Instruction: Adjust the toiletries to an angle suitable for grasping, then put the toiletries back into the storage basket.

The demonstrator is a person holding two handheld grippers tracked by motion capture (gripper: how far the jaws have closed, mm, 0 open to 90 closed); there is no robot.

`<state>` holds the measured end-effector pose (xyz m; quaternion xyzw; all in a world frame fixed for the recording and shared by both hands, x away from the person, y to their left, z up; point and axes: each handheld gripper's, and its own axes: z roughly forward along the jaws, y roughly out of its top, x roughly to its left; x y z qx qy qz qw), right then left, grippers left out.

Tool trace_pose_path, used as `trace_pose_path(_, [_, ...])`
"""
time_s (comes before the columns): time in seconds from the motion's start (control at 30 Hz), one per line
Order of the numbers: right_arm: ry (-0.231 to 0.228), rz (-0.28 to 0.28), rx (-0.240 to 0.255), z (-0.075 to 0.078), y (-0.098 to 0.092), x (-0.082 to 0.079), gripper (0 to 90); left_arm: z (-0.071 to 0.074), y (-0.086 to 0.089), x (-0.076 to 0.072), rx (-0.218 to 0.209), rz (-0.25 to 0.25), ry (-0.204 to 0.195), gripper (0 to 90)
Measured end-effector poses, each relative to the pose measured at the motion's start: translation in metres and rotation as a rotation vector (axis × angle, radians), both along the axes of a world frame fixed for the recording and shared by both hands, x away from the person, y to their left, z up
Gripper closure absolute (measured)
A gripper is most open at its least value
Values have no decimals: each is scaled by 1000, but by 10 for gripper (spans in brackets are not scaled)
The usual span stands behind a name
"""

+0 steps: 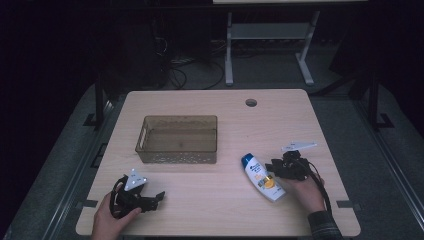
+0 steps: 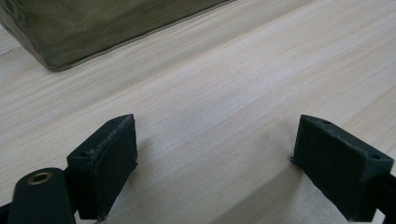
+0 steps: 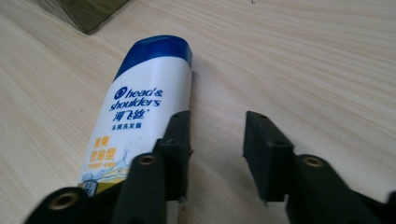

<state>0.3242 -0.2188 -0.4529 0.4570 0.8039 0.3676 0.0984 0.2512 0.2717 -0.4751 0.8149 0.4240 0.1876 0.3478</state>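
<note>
A white shampoo bottle (image 1: 262,177) with a blue cap lies flat on the wooden table (image 1: 220,215), right of centre. My right gripper (image 1: 278,167) rests just to its right, open, with bare table between its jaws. In the right gripper view the bottle (image 3: 140,107) lies beside the left fingertip (image 3: 178,140), outside the gap of the gripper (image 3: 217,147). My left gripper (image 1: 159,196) sits near the table's front left, open and holding nothing. In the left gripper view that gripper (image 2: 215,158) has its jaws wide apart over bare wood.
A translucent brown plastic bin (image 1: 177,139) stands left of centre, in front of the left gripper; its corner (image 2: 70,28) is close ahead. A cable hole (image 1: 251,102) lies near the table's far edge. Beyond the table stand a desk frame and cables on the floor.
</note>
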Motion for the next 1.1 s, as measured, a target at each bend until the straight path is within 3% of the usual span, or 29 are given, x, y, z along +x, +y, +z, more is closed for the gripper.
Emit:
trace_pose_path(0.23, [18,-25,30,10,-1,-5,432,0,0,0,0,-2,1,124])
trace_pose_path(0.4, [27,-10,41,16,3,-8,381,0,0,0,-2,-1,1,124])
trace_pose_path(0.67, [27,12,5,29,19,-11,299,0,0,0,-3,0,0,124])
trace_pose_path(1.1, [47,43,-55,28,46,-2,248,0,0,0,-1,-1,1,124])
